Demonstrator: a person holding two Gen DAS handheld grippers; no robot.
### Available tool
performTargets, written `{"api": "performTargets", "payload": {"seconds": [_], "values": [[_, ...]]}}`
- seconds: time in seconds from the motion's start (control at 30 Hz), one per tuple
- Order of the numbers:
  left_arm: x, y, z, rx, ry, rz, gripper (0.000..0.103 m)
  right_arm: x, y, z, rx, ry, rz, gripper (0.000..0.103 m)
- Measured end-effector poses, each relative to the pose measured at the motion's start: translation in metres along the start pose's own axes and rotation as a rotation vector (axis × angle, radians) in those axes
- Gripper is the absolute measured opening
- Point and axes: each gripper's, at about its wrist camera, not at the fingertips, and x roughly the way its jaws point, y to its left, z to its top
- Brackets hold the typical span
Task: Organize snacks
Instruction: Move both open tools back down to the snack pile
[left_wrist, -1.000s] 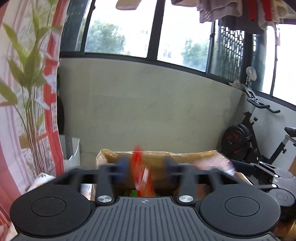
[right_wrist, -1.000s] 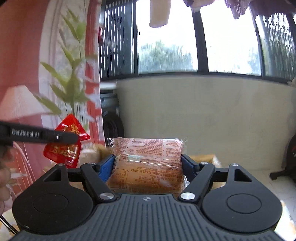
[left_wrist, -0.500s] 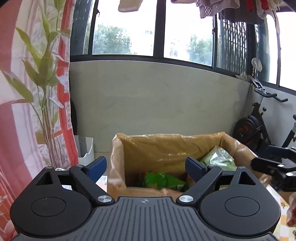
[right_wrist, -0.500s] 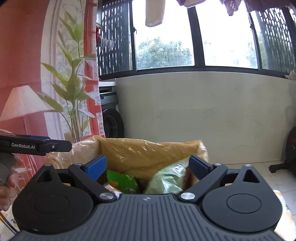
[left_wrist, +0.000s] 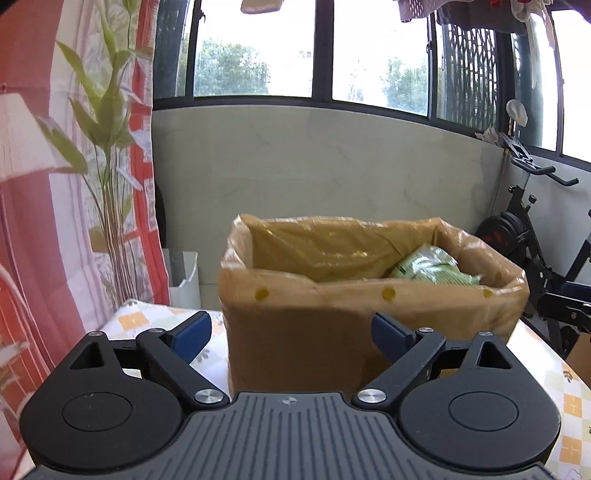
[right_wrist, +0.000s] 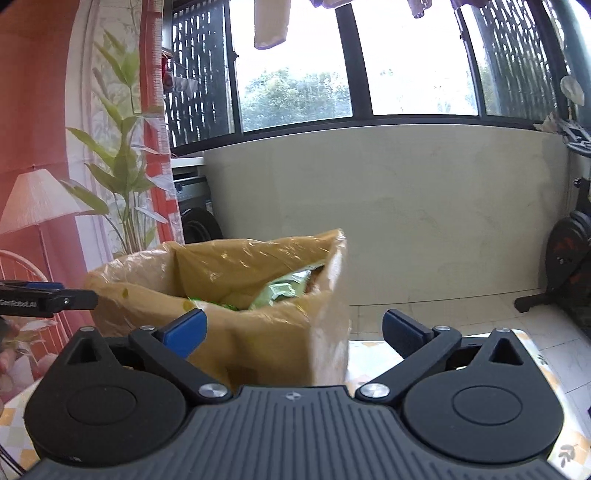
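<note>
A cardboard box (left_wrist: 369, 295) lined with a yellow-orange plastic bag stands on the table, close in front of both grippers. A pale green snack packet (left_wrist: 428, 267) lies inside it at the right, and shows over the rim in the right wrist view (right_wrist: 284, 290). My left gripper (left_wrist: 290, 330) is open before the box's front wall, with nothing held. My right gripper (right_wrist: 293, 328) faces the box's (right_wrist: 147, 280) right corner. Its jaws are opening wide and grip nothing. One finger of the left gripper (right_wrist: 48, 301) reaches in from the left edge there.
The table wears a checked cloth (left_wrist: 147, 317) that runs on to the right of the box (right_wrist: 369, 354). A white bin (left_wrist: 184, 277) and a printed curtain (left_wrist: 74, 221) stand at the left. An exercise bike (left_wrist: 524, 229) stands at the right, a low wall behind.
The left gripper let go of a red packet and the right of an orange packet. Both opened, then drew back and down, so the box now shows from outside.
</note>
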Motion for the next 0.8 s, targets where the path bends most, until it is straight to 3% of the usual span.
{"api": "performTargets", "payload": {"seconds": [0.27, 0.47, 0.6, 0.8], "values": [[-0.007, -0.002, -0.025, -0.027, -0.016, -0.016, 0.095, -0.014, -0.006, -0.024, 0.008, 0.003, 0.029, 0.103], [-0.007, -0.005, -0.053, -0.034, 0.014, 0.008, 0.094, -0.014, -0.013, -0.045, 0.018, 0.070, 0.053, 0.103], [-0.009, -0.007, -0.068, -0.030, 0.006, 0.053, 0.094, -0.014, -0.023, -0.057, 0.037, 0.092, 0.000, 0.101], [-0.005, -0.011, -0.082, -0.036, 0.025, 0.033, 0.093, -0.011, -0.033, -0.082, 0.076, 0.163, -0.041, 0.096]]}}
